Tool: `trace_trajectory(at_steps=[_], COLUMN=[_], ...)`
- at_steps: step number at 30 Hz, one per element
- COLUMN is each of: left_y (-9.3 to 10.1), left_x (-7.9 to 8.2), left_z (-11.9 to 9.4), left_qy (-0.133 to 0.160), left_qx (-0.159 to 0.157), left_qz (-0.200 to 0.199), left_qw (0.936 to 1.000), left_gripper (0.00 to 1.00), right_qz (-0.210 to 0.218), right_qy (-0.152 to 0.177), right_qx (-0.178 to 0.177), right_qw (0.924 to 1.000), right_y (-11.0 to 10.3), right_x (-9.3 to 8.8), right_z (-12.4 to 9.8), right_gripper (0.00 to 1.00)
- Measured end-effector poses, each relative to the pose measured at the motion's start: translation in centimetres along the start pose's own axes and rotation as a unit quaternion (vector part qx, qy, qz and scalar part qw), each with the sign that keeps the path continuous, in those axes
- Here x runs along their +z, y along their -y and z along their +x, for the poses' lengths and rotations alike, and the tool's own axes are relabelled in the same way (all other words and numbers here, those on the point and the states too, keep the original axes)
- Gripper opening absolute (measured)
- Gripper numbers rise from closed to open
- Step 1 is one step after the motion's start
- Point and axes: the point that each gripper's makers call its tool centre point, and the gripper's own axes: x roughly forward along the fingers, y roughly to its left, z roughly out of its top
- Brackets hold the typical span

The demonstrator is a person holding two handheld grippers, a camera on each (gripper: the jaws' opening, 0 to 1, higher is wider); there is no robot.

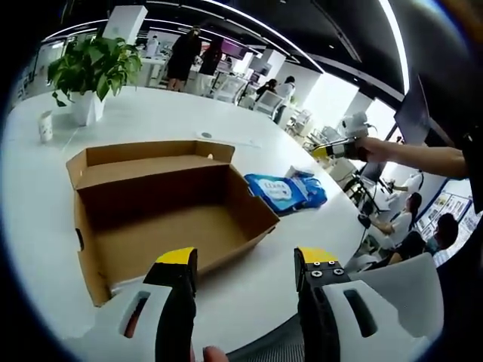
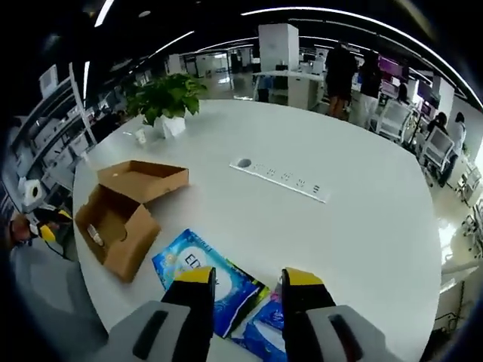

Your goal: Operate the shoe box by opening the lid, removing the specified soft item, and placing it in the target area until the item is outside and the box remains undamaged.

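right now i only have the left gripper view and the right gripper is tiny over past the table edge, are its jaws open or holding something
Observer: Open and empty. In the right gripper view the right gripper shows a clear gap between its jaws, with nothing clamped.
Operator: ok and where are the blue packs relative to it
Observer: The blue packs lie flat on the table right at the jaw tips, and one pack shows through the gap. I cannot tell whether the tips touch them.
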Motion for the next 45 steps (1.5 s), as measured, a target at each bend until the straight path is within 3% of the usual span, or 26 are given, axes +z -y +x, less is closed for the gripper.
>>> trace_trajectory(at_steps=[10, 23, 31, 38, 41, 45], left_y=[0.0, -0.3, -0.2, -0.2, -0.2, -0.1], left_x=[0.2, -0.3, -0.3, -0.2, -0.2, -0.2], left_z=[0.0, 0.5, 0.6, 0.7, 0.7, 0.8], left_qy=[0.001, -0.005, -0.003, 0.0, 0.001, 0.001], left_qx=[0.002, -0.002, -0.006, -0.008, -0.007, -0.01], left_qz=[0.009, 0.019, 0.02, 0.021, 0.023, 0.024], left_qw=[1.0, 0.9998, 0.9998, 0.9997, 0.9997, 0.9997], left_gripper=[0.53, 0.53, 0.53, 0.53, 0.53, 0.53], right_qz=[0.026, 0.013, 0.012, 0.03, 0.062, 0.055], right_qy=[0.029, 0.066, 0.072, 0.083, 0.101, 0.096], right_qx=[0.016, 0.048, 0.066, 0.077, 0.088, 0.092], right_qw=[0.9991, 0.9966, 0.9951, 0.9931, 0.989, 0.9896], right_y=[-1.2, -7.5, -10.7, -12.9, -14.3, -15.7], right_x=[1.0, 1.1, -0.1, -0.7, -0.6, -1.3], right_z=[1.1, 1.9, 2.2, 2.1, 2.1, 2.4], right_gripper=[0.34, 0.37, 0.4, 0.39, 0.39, 0.39])
